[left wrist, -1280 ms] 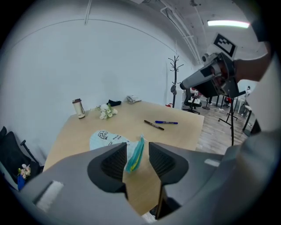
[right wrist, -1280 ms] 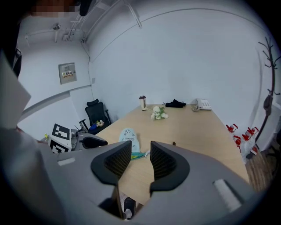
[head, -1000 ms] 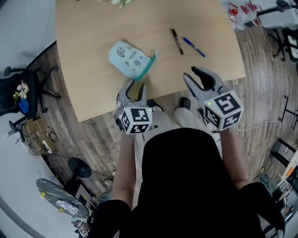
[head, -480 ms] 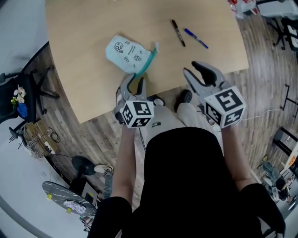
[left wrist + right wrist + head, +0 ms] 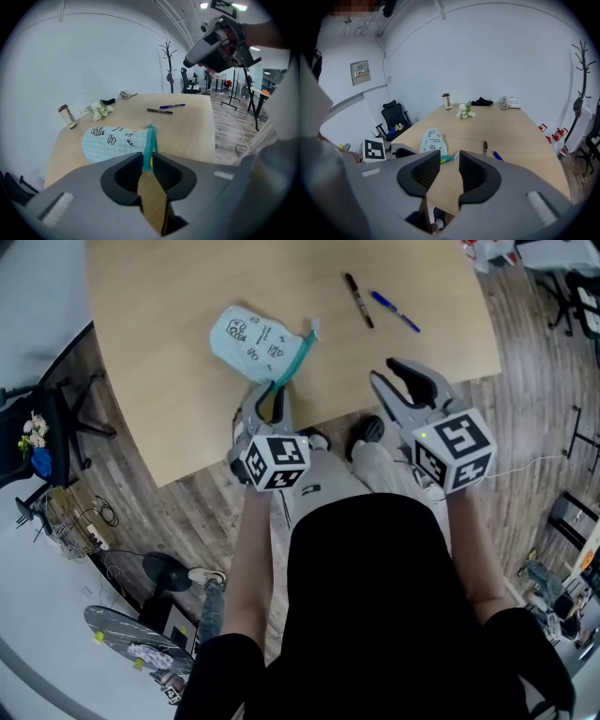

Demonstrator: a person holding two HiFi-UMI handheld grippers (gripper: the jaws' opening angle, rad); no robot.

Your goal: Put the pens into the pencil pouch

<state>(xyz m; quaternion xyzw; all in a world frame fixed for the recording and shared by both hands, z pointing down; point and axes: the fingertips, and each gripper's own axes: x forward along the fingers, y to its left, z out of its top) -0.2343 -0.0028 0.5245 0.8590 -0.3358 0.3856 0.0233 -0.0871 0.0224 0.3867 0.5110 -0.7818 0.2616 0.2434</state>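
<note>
At the near edge of the table (image 5: 187,418), the left gripper (image 5: 146,160) is held low with its jaws closing. The teal zip end (image 5: 295,367) of the pencil pouch (image 5: 248,343) is seen in the narrow gap between them, and no firm pinch is yet observed. The right gripper (image 5: 450,168) is held over the same edge further right, jaws apart with nothing between them. The pouch is laid flat just beyond the left gripper, toward the table's left edge, zip end nearest. It is judged to be light, soft cloth, likely to slide or bunch on the smooth wood, so the stiffer zip band is the place to be held. Whether the zip is open cannot be told. Further in, toward the right edge, a black pen (image 5: 357,300) and a blue pen (image 5: 395,311) are laid close together, apart from the pouch. Both are judged slim, stiff, light and prone to roll, and best taken across mid-barrel.
</note>
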